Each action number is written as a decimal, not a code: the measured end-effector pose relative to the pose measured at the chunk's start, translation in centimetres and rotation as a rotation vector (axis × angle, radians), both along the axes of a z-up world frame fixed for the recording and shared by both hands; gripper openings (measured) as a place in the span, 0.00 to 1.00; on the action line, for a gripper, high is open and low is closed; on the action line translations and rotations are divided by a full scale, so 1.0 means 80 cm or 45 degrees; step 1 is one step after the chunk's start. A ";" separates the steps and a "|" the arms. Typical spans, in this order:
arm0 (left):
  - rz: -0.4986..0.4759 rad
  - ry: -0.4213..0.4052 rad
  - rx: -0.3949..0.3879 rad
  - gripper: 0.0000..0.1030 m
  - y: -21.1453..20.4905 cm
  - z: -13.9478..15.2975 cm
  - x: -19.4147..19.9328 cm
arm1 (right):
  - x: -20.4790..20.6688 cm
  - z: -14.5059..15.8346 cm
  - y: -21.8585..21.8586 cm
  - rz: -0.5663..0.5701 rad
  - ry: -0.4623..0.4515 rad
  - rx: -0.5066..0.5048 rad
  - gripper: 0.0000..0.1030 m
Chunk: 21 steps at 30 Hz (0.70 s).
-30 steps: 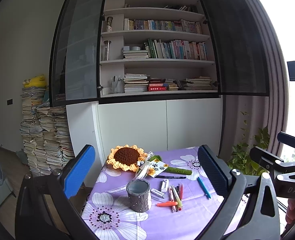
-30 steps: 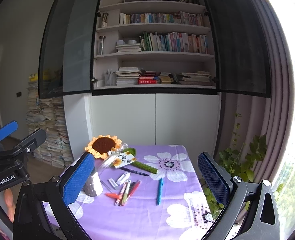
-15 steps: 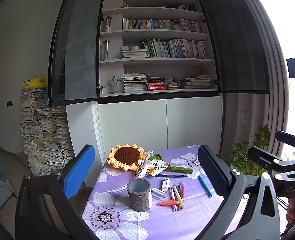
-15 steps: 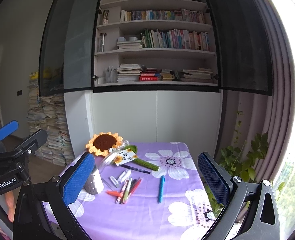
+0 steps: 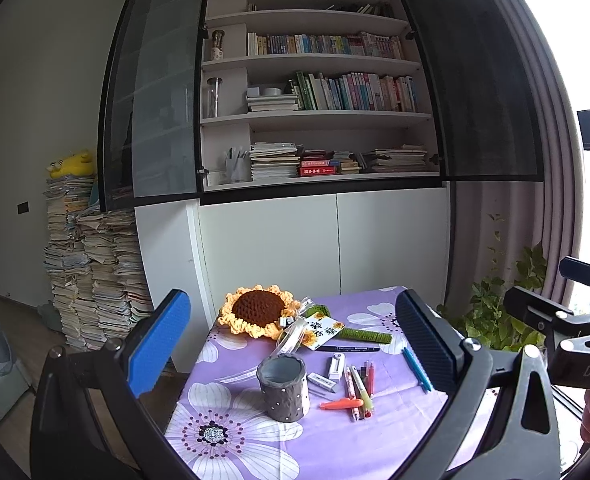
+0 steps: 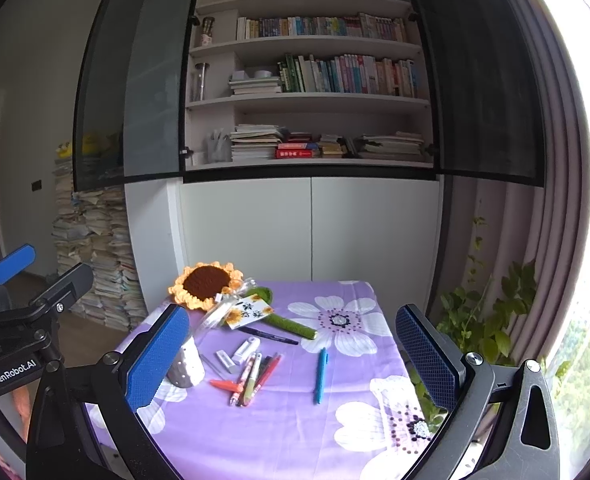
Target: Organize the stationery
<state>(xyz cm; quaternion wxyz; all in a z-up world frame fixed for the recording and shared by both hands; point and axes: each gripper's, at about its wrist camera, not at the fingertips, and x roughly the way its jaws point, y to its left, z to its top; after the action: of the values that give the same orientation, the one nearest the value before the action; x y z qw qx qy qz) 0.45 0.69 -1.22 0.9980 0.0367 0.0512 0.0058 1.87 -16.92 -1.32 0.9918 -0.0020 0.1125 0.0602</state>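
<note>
Left gripper (image 5: 293,344) and right gripper (image 6: 293,354) both spread wide, empty. Knobbly grey cup (image 5: 283,387) upright on purple cloth (image 5: 335,440); slim pens (image 5: 359,386) at its 3 o'clock; blue pen (image 6: 320,375) apart.

Worktop (image 5: 335,440) covered in smooth purple floral cloth. Sunflower (image 5: 259,310) crocheted yarn, rough, matt. Pen cup (image 5: 283,386) grey, matt, dimpled surface. Pens (image 5: 359,386) glossy plastic; blue pen (image 6: 320,374) smooth plastic. Left gripper (image 5: 291,344) fingers (image 5: 157,344): textured blue pad, black matt plastic frame. Right gripper (image 6: 291,354) same. Cabinet doors (image 5: 155,92) dark glossy glass. Paper stacks (image 5: 91,260) at the wall.
</note>
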 end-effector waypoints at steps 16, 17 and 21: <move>0.046 0.035 -0.026 0.99 0.006 -0.011 0.019 | 0.004 -0.003 -0.006 -0.010 0.014 0.003 1.00; 0.054 0.027 -0.026 0.99 0.006 -0.010 0.019 | 0.006 -0.002 -0.007 -0.012 0.017 0.005 1.00; 0.048 0.058 -0.005 0.99 0.004 -0.011 0.025 | 0.011 -0.003 -0.007 -0.014 0.031 0.012 1.00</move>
<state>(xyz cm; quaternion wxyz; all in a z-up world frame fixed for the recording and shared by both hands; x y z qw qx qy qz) 2.46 1.03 -2.10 0.9963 0.0340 0.0748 0.0237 2.76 -17.52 -1.56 0.9907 0.0039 0.1243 0.0553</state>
